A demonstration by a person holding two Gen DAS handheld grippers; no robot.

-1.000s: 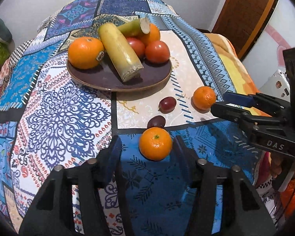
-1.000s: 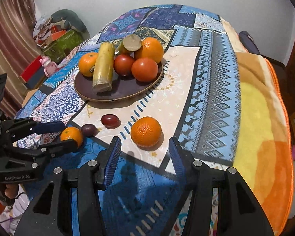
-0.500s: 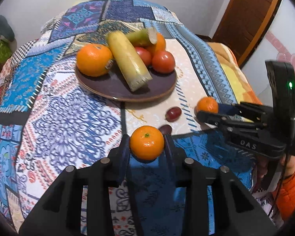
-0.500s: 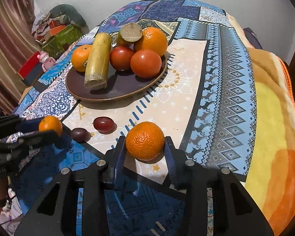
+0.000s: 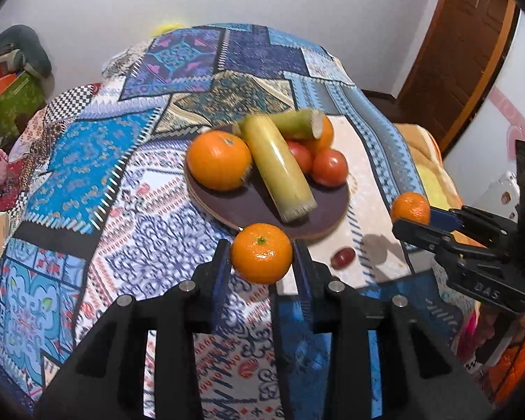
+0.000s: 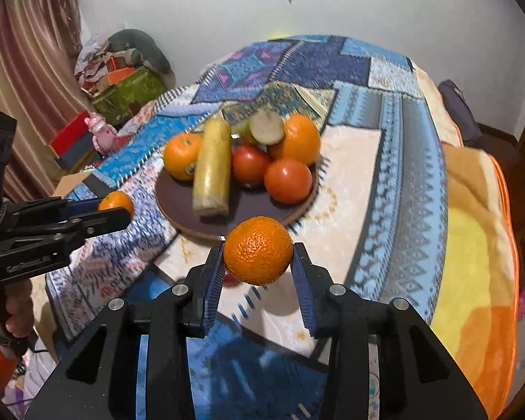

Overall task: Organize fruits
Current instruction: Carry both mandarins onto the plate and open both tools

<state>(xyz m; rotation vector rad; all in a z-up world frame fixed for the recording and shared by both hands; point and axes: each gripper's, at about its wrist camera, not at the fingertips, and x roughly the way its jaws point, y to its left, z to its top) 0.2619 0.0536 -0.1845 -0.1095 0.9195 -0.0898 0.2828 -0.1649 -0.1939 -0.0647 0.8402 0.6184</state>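
Note:
My left gripper [image 5: 261, 262] is shut on a small orange mandarin [image 5: 261, 252], lifted above the patterned cloth just in front of the brown plate [image 5: 255, 210]. My right gripper [image 6: 258, 262] is shut on a second mandarin [image 6: 258, 250], also raised near the plate's [image 6: 182, 217] front rim. Each gripper shows in the other's view, still holding its mandarin: the right one [image 5: 416, 218] at the right, the left one [image 6: 117, 210] at the left. On the plate lie an orange [image 5: 218, 164], two sugarcane pieces [image 5: 280, 171], two tomatoes [image 5: 329, 167] and another orange behind them.
A dark red grape-like fruit [image 5: 343, 257] lies on the cloth right of the left gripper. The patterned blanket [image 5: 129, 182] covers a rounded table that drops off at its edges. Boxes and clutter [image 6: 122, 80] stand by the wall; a wooden door [image 5: 472, 45] is at the right.
Both grippers closed on their mandarins and lifted them off the cloth, moving toward the plate. One of the two dark fruits is now hidden behind a gripper.

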